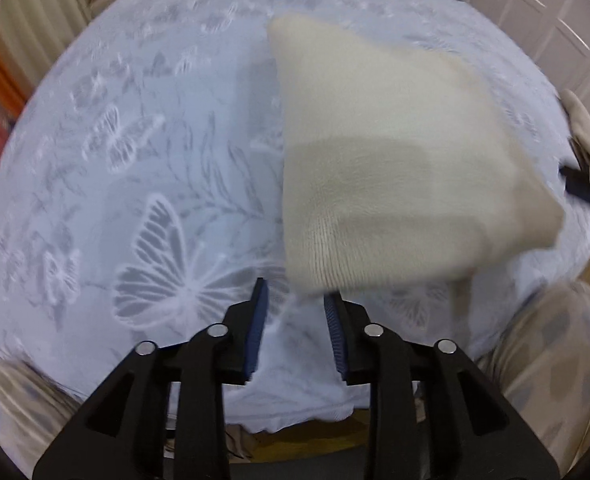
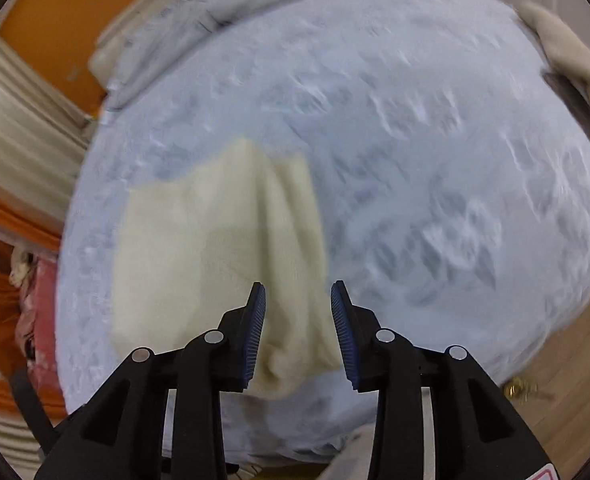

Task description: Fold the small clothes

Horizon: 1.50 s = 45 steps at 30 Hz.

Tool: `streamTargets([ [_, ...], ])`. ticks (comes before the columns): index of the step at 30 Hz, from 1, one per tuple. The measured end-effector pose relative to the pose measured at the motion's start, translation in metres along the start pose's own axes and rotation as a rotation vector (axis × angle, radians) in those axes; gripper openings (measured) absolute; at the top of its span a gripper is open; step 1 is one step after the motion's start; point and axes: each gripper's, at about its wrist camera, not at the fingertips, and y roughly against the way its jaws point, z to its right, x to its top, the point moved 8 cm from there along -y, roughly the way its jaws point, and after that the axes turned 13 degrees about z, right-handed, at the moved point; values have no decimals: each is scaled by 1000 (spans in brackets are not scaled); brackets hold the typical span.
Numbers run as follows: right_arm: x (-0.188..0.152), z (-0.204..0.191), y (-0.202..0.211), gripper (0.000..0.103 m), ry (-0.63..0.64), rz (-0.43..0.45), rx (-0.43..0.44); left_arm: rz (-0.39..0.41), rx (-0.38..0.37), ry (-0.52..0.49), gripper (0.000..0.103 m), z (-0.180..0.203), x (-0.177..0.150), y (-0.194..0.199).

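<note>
Two sets of tongs hang over a bed with a pale blue bedspread printed with butterflies (image 1: pixel 155 200). On it lies the thing to fold — a cream knitted piece of clothing (image 1: pixel 395 168), soft and a bit thick, already lying in a doubled-up shape.

The left tongs (image 1: pixel 295 300) have their blue pads apart and hold nothing. The near corner of the cream knit sits just in front of the right-hand pad, so the pads look lined up to catch that corner, though I cannot tell if they touch it.

The right tongs (image 2: pixel 297 300) are apart too. A bunched, wrinkly edge of the knit runs down between their pads, but the pads are not pressing on it. That gap is probably left wide so the thick folds can fit in.

Both pictures are blurry, so small details are hard to see. Another cream cloth (image 2: pixel 567 52) lies far off at the bed's edge — maybe waiting its turn.
</note>
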Motion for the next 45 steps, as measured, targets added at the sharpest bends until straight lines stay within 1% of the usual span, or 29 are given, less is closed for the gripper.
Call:
streamTargets([
  [2, 6, -19, -6, 50, 22, -15, 48, 35, -1, -9, 38, -2, 3, 17],
  [3, 7, -28, -13, 67, 34, -19, 69, 71, 7, -18, 40, -3, 7, 26],
  [4, 9, -40, -29, 76, 63, -25, 82, 98, 20, -33, 45, -2, 12, 33],
  [6, 2, -48, -63, 77, 102, -70, 47, 131, 46, -64, 51, -2, 25, 41],
  [7, -8, -52, -70, 69, 103, -95, 39, 143, 55, -77, 56, -1, 30, 45],
  [8, -17, -53, -90, 47, 95, -142, 47, 155, 62, -82, 56, 1, 35, 48],
  [9, -23, -57, -94, 14, 85, -169, 72, 163, 57, -78, 56, -1, 41, 47],
  [10, -21, -60, -90, 13, 76, -150, 83, 170, 49, -73, 56, -1, 44, 48],
  [12, 6, -71, -52, 12, 69, -27, 147, 176, 39, -53, 56, -2, 52, 51],
  [14, 20, -68, -27, 11, 50, 37, 166, 183, 16, -34, 57, -2, 56, 52],
  [15, 20, -61, -26, 11, 52, 45, 140, 181, 19, -34, 57, -2, 58, 50],
  [16, 11, -46, -37, 11, 74, 14, 70, 176, 20, -39, 57, -1, 59, 46],
  [18, -31, -14, -83, 14, 168, -146, -63, 151, 23, -41, 57, 4, 58, 35],
  [19, -33, -13, -88, 15, 187, -127, -57, 137, 7, -38, 57, 7, 57, 28],
  [21, -23, -23, -77, 18, 197, -114, -49, 120, 3, -31, 57, 13, 57, 22],
  [23, -2, -36, -53, 21, 147, -50, -26, 111, 2, -27, 57, 16, 58, 19],
  [25, 13, -47, -21, 22, 137, 41, 9, 106, -2, -13, 57, 16, 60, 18],
  [27, 14, -63, -6, 20, 141, 65, 66, 104, 1, -16, 57, 17, 61, 16],
  [28, 9, -76, -5, 17, 160, 45, 96, 101, 2, -20, 57, 17, 60, 15],
  [30, -7, -88, -16, 17, 208, -6, 105, 96, 12, -20, 57, 15, 59, 14],
  [32, -46, -78, -55, 16, 258, -147, 44, 96, 17, -14, 57, 12, 58, 15],
  [33, -65, -72, -74, 11, 277, -214, 18, 96, 24, -12, 57, 11, 57, 15],
  [34, -70, -70, -82, 11, 295, -200, 2, 96, 27, -12, 57, 9, 57, 16],
  [36, -59, -83, -69, 11, 306, -189, -6, 92, 44, -23, 57, 5, 56, 17],
  [39, -33, -123, -41, 9, 259, -130, 147, 96, 64, -28, 57, -2, 55, 18],
  [41, -28, -144, -37, 9, 301, -110, 167, 92, 66, -18, 57, -7, 53, 17],
  [43, -45, -151, -62, 10, 320, -168, 163, 87, 73, -14, 56, -11, 52, 17],
  [44, -63, -149, -87, 10, 337, -226, 130, 89, 79, -12, 56, -13, 52, 18],
  [45, -73, -146, -100, 9, 356, -238, 116, 90, 83, -10, 56, -15, 52, 18],
])
